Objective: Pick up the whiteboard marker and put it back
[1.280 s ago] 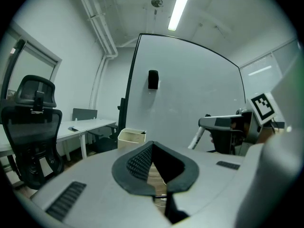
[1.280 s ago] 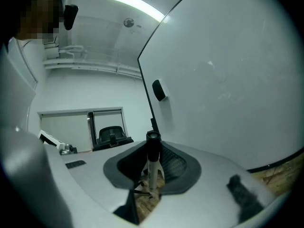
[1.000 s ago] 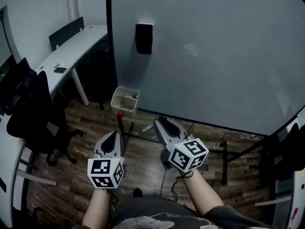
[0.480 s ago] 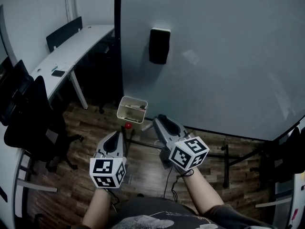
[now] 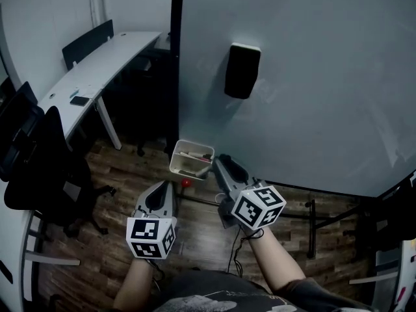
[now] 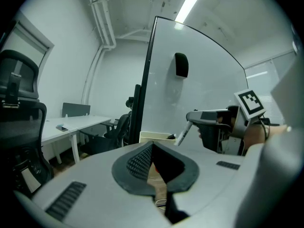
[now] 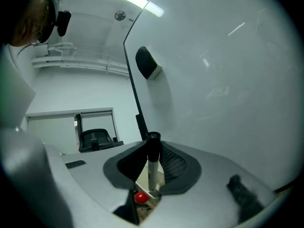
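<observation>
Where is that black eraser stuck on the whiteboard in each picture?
Head view: the black eraser sits upper middle, on the whiteboard.
Left gripper view: the black eraser is above the middle, a bit to the right.
Right gripper view: the black eraser is upper middle, tilted.
Shared landmark: the whiteboard's dark left edge, left of the eraser in all three.

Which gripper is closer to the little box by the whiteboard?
Right. The right gripper, holding the marker, is just beside the box; the left gripper is lower in the head view, farther from it.
</observation>
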`<state>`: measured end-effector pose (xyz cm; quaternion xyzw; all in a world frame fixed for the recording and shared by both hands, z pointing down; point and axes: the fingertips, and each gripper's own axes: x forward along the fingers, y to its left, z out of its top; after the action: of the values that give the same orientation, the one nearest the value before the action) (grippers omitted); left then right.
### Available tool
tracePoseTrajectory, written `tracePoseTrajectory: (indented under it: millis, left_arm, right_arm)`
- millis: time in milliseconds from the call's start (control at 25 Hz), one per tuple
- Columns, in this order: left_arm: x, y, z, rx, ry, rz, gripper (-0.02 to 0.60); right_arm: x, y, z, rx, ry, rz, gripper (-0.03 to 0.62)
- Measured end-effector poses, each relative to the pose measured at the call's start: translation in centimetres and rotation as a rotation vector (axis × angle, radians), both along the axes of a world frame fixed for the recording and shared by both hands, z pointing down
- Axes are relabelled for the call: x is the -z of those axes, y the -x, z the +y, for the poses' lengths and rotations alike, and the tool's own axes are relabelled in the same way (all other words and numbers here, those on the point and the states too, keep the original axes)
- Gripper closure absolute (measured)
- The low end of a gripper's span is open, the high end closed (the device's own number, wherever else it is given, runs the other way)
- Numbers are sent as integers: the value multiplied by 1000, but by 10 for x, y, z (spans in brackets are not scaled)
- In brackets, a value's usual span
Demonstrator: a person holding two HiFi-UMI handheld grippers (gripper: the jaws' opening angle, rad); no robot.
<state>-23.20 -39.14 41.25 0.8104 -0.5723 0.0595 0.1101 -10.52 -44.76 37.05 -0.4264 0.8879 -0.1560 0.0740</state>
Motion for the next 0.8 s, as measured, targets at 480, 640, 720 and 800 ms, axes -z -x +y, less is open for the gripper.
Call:
tracePoseTrajectory:
  millis: [480, 640, 720, 800]
  left_arm:
    - [-15, 8, -5, -9, 35, 22, 568]
    - [-18, 7, -1, -19, 43, 22, 568]
    - [-19, 7, 1, -22, 47, 24, 568]
    - [-19, 6, 3, -25, 48, 32, 568]
  right_arm:
    - [-43, 22, -3, -17, 23, 40, 505]
    - [-51, 23, -1, -25, 29, 49, 505]
    - [-56, 21, 0, -29, 36, 63, 505]
    - [-58, 19, 1, -32, 36, 74, 505]
